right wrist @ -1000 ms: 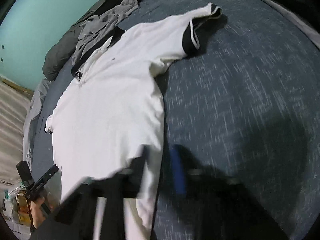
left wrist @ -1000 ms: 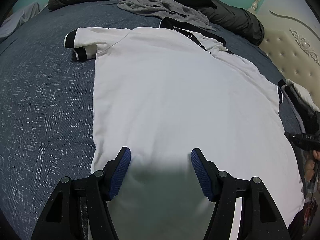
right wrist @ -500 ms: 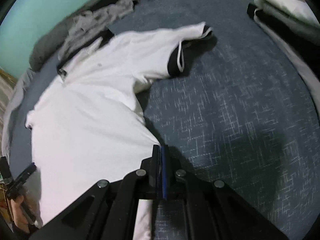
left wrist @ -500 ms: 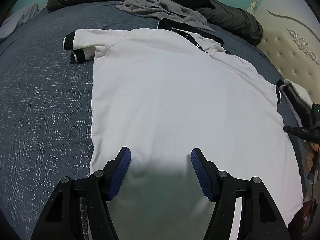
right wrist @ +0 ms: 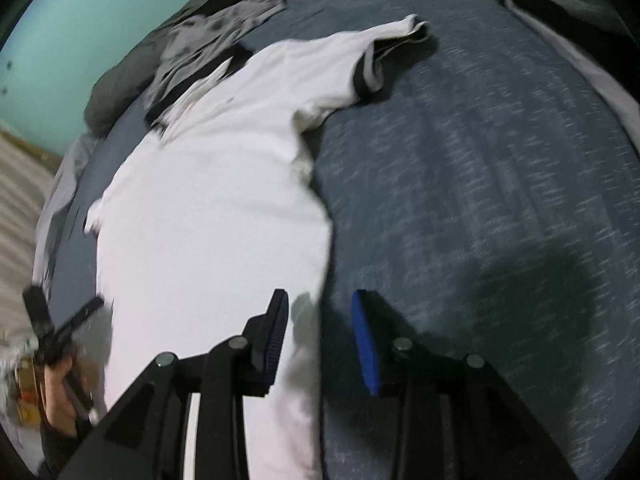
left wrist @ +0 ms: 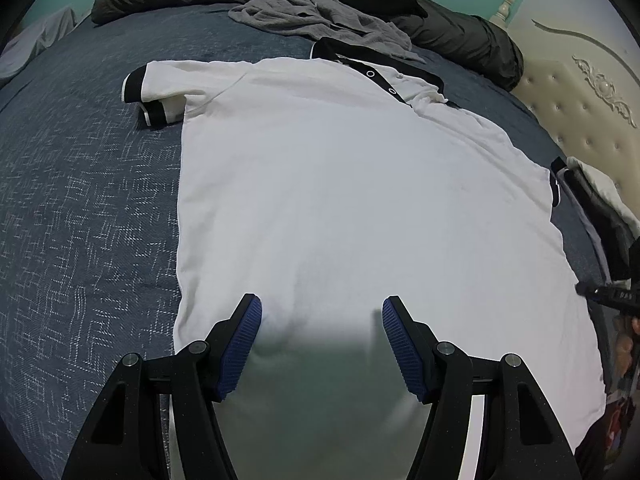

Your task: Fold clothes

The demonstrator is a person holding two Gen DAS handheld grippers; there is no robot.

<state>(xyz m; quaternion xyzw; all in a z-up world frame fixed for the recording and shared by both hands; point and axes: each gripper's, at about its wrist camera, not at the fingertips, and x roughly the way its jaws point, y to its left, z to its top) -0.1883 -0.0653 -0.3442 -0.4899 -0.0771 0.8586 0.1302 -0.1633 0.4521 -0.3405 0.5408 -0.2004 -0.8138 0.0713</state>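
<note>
The left gripper (left wrist: 322,322) has its blue-padded fingers (left wrist: 240,344) spread wide with nothing pinched, hovering over the hem of the white polo shirt (left wrist: 340,200); the right gripper (right wrist: 320,320) has fingers (right wrist: 364,344) parting, the shirt's side edge lying under the gap but not clamped. Beyond both sets of fingers stretches a bed (left wrist: 80,220) with a dark blue flecked cover, a teal wall (right wrist: 80,20) behind it and a cream tufted headboard (left wrist: 580,112) off to the right of the left fingers. A crumpled grey garment (left wrist: 320,12) and a dark duvet (left wrist: 460,36) sit past the collar. The shirt lies flat, front up, with black collar and sleeve cuffs, spread ahead of the left fingers and to the left of the right ones. Half a second ago the right fingers were pressed together on the shirt's edge; the left fingers have stayed as they were.
</note>
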